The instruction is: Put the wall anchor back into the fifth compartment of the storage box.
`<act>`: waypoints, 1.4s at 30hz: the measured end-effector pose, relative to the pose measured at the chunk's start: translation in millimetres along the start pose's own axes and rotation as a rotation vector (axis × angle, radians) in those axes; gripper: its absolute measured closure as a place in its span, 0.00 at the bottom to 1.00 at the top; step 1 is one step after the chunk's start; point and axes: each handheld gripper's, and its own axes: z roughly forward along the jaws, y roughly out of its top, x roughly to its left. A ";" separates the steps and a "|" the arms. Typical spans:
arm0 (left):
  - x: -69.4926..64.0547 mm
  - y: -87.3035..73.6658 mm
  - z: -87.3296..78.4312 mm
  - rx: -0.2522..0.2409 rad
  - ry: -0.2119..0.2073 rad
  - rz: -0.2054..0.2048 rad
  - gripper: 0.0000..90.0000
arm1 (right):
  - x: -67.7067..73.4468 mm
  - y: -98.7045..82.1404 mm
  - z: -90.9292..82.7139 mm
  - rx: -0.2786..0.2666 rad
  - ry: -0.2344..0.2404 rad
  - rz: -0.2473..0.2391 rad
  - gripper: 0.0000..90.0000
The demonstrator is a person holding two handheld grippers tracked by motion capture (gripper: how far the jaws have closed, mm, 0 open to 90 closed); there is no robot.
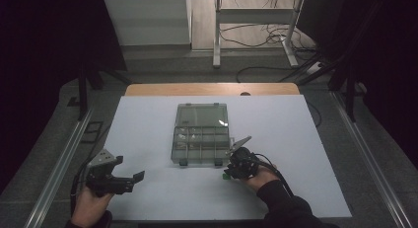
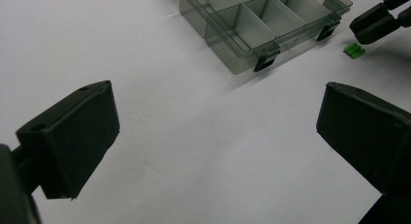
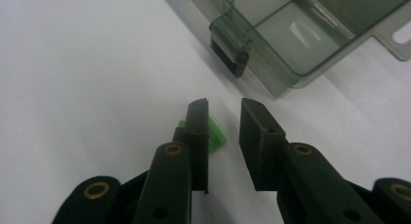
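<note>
A small green block (image 3: 216,135) lies on the white sheet just off the near right corner of a clear smoky compartment box (image 1: 176,139). My right gripper (image 3: 224,110) points down at it. The block rests against the inside of the left jaw, and a gap stays between it and the right jaw, so the gripper is open. From the high view the block (image 1: 226,176) sits under the right gripper (image 1: 228,172). My left gripper (image 1: 129,168) hovers at the near left with its jaws wide open and nothing between them (image 2: 218,107). The left gripper view also catches the block (image 2: 354,50).
The box (image 2: 242,64) has its lid folded back, two dark latches on its near wall and several empty compartments. The white sheet (image 1: 162,198) covers a wooden table (image 1: 212,89). Metal rails run along both sides, and cables lie on the floor beyond.
</note>
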 end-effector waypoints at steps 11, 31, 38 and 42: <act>-0.4 0.1 0.3 0.003 0.001 -0.002 0.03 | 1.3 2.4 8.1 0.018 -0.013 -0.025 0.85; 0.3 0.1 0.7 0.006 0.000 -0.008 0.03 | 0.3 3.6 13.2 0.041 -0.023 -0.069 0.88; 0.7 0.1 0.9 0.006 0.004 -0.016 0.03 | 1.9 4.8 12.6 0.054 -0.018 -0.065 0.93; 1.1 -0.1 0.8 0.006 0.004 -0.016 0.03 | 2.6 4.3 8.4 0.046 -0.005 -0.060 0.93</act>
